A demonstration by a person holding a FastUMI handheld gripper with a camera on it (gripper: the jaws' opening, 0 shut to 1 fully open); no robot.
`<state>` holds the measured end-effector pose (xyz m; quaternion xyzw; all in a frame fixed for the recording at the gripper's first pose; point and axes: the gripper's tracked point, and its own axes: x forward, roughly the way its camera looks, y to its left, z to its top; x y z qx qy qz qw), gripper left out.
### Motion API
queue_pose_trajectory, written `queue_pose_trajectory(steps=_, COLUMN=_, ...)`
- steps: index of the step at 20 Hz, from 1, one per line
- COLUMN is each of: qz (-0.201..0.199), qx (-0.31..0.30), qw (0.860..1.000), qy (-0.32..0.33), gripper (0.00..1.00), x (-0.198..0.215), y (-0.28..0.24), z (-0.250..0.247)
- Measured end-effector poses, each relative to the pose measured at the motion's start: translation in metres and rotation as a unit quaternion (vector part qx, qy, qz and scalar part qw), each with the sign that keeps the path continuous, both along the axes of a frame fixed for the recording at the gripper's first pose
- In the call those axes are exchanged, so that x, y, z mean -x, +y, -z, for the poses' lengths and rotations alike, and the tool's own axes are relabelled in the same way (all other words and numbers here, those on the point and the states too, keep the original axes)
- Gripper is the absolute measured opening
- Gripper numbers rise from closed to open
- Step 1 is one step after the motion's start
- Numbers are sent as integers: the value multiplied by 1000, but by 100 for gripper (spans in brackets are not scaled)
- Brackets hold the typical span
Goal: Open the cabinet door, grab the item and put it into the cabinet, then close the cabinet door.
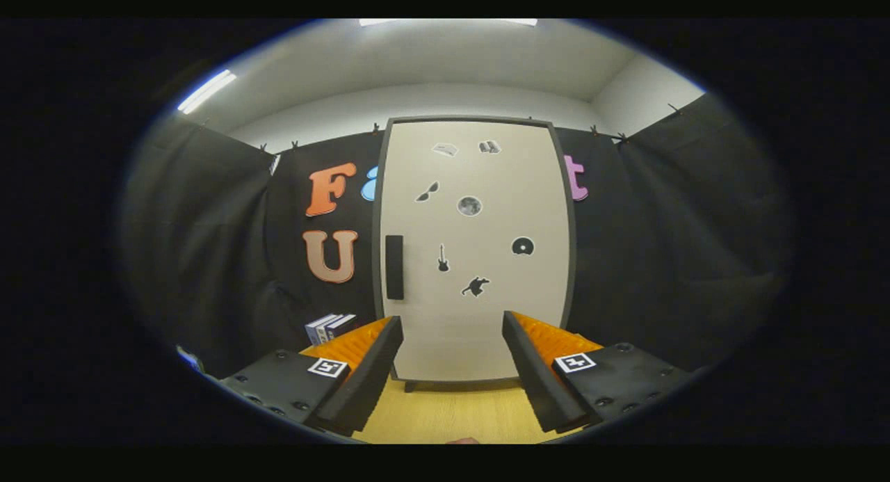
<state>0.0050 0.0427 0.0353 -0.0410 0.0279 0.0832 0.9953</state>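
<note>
Facing the closed cabinet door [476, 249], the gripper [452, 343] is spread wide w/ nothing held, the upright handle [394, 267] at 11 o'clock ahead.

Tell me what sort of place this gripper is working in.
Probably a staged recording booth, not a real home: black cloth walls are clipped up around a light wooden tabletop, where a white, dark-framed cabinet with small stickers stands shut. The gripper hangs open before it, holding nothing.
</note>
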Motion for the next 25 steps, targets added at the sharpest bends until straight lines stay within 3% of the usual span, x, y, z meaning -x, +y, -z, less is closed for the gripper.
queue_pose_trajectory(steps=9, qz=44, qx=-26, qw=998, qy=-31, gripper=93, x=57, y=-47, z=-1)
queue_pose_trajectory(steps=17, qz=83, qx=-43, qw=995, qy=-31, gripper=96, x=59, y=-83, z=1)
queue_pose_trajectory(steps=25, qz=70, qx=-37, qw=996, qy=-30, gripper=96, x=49, y=-72, z=2)
